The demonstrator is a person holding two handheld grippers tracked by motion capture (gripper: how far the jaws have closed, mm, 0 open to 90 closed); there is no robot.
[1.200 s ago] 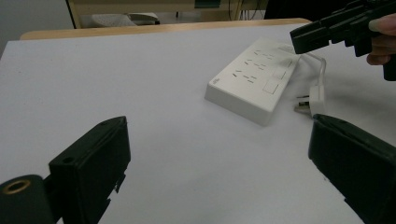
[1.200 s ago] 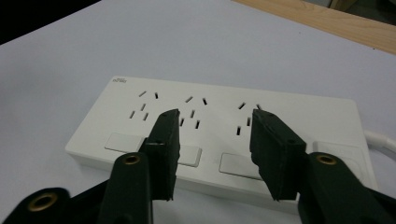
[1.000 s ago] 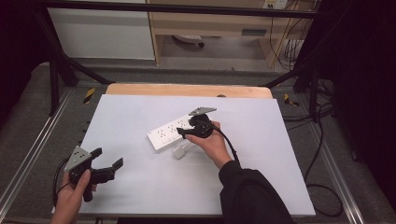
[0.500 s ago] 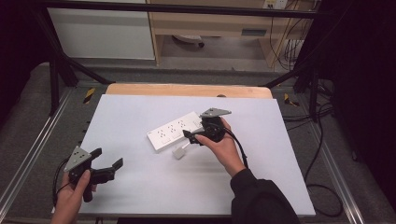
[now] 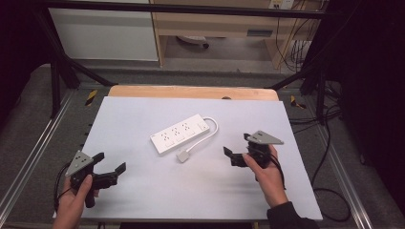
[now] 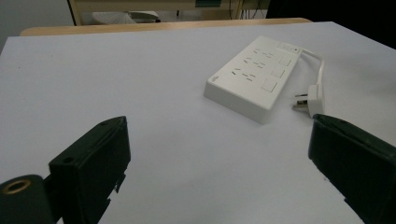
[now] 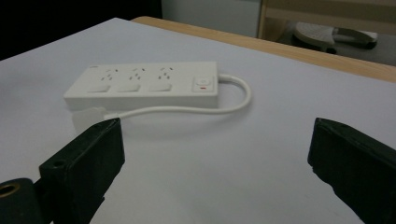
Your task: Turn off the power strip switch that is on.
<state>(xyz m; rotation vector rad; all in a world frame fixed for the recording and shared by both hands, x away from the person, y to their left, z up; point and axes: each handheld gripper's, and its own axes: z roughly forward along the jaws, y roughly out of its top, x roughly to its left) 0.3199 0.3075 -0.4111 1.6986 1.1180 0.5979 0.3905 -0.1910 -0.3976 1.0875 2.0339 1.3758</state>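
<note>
A white power strip [image 5: 180, 134] lies slantwise in the middle of the white table [image 5: 143, 109]. Its short cable [image 5: 213, 129] loops from the far right end back to a white plug [image 5: 183, 155] resting just in front of the strip. My right gripper [image 5: 236, 145] is held open to the right of the plug, apart from it, with nothing between its jaws. My left gripper [image 5: 110, 163] stands open near the front left corner, also with nothing in it. The left gripper view shows the strip [image 6: 254, 77] and plug [image 6: 314, 97] ahead; the right gripper view has the strip [image 7: 144, 84] and cable [image 7: 233, 100] ahead.
A wooden strip [image 5: 191, 91] borders the table's far edge. Metal rails [image 5: 33, 157] run along both sides, and cables [image 5: 329, 191] hang off the right. Bare table surface surrounds the power strip on all sides.
My right gripper has drawn away from the power strip's right end, moving right and toward the near edge. The strip and the left gripper have stayed put.
</note>
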